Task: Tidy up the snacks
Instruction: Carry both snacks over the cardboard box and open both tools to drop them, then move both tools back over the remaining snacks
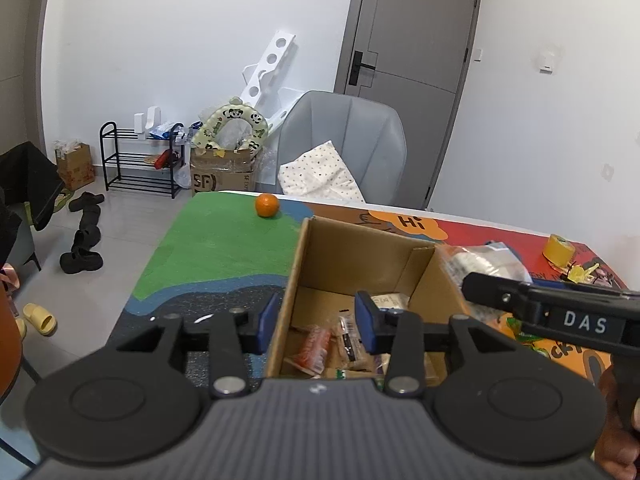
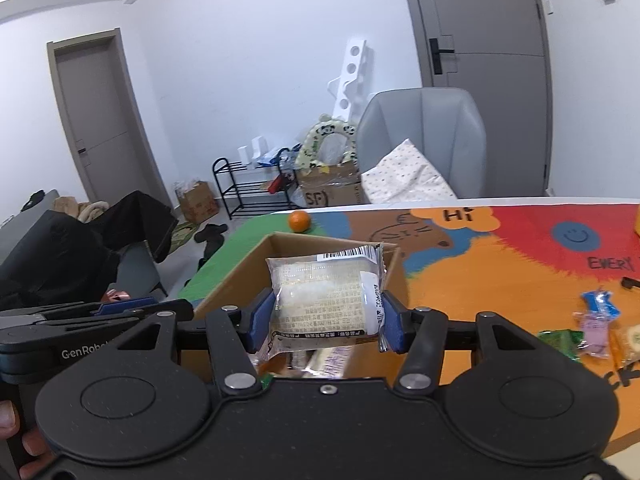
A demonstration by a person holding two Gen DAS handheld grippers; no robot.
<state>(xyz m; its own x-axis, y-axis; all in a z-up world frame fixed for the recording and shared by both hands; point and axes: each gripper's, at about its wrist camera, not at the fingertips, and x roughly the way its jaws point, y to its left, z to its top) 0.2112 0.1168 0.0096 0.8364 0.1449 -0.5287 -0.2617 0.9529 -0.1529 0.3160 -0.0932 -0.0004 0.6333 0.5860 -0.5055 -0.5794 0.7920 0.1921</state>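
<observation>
Left gripper [image 1: 316,322], nearest the lens in the left wrist view: blue pads apart and pressing on nothing, straddling the near left wall of the cardboard box [image 1: 320,256], one pad outside it, the other above its interior. Right gripper [image 2: 325,320]: blue pads clamped on the two sides of a clear-wrapped snack packet [image 2: 326,300], printed label and barcode facing the camera, held above the near edge of the box and not touching it. Box contents: several small wrapped snacks [image 1: 332,344] lying on its floor, among them a red-orange wrapper. Box position: on a colourful printed table mat [image 1: 216,240], opening upward. Beyond the box's far left corner, well apart from it: an orange [image 1: 267,205] on the green patch of the mat. Right of the box, on the orange part of the mat: loose snack packets [image 2: 592,328], blue, green and pale wrappers. Further right of the box, near the table's far edge: a yellow tape roll [image 1: 559,249]. Behind the box, past the table: a grey armchair [image 1: 340,140] bearing a dotted cushion
</observation>
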